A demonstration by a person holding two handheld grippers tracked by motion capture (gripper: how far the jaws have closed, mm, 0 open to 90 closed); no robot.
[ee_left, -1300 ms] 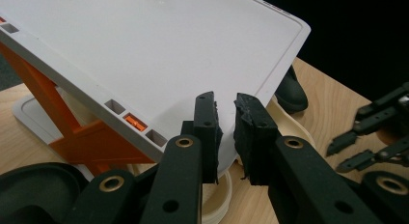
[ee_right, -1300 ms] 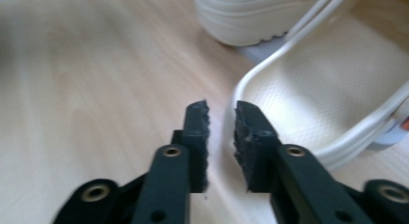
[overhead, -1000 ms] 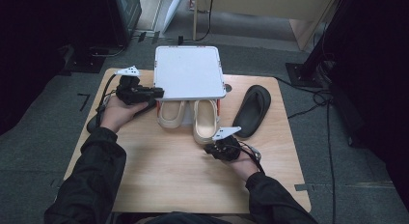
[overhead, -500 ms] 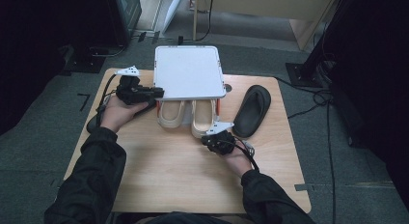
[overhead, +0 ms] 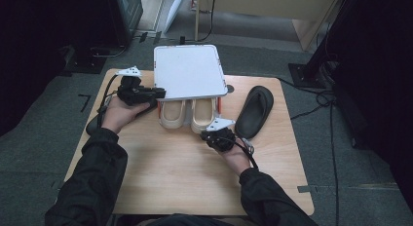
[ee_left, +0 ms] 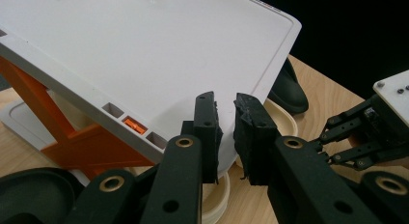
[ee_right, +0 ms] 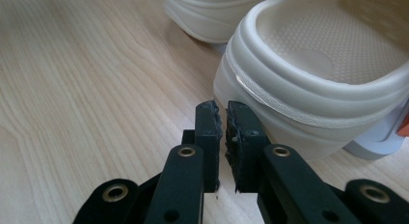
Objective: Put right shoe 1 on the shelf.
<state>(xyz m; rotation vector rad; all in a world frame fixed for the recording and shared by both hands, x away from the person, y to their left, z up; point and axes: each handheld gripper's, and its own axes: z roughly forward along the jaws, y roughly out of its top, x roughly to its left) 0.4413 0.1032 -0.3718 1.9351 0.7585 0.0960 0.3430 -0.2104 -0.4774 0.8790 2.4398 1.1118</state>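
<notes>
- A pair of cream clogs (overhead: 189,114) sits side by side on the wooden table (overhead: 160,172), toes tucked under the white shelf (overhead: 187,70) on orange legs.
- The right gripper (ee_right: 222,119) has its jaws together and empty, their tips at the heel of the right-hand clog (ee_right: 318,79).
- The left gripper (ee_left: 225,125) pinches the white shelf's near edge between nearly closed jaws.
- A black slipper (overhead: 254,111) lies beside the shelf, right of the clogs.

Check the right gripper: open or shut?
Shut, and empty. In the right gripper view the right gripper shows its pads nearly together with nothing between them, just short of the cream slipper.
</notes>
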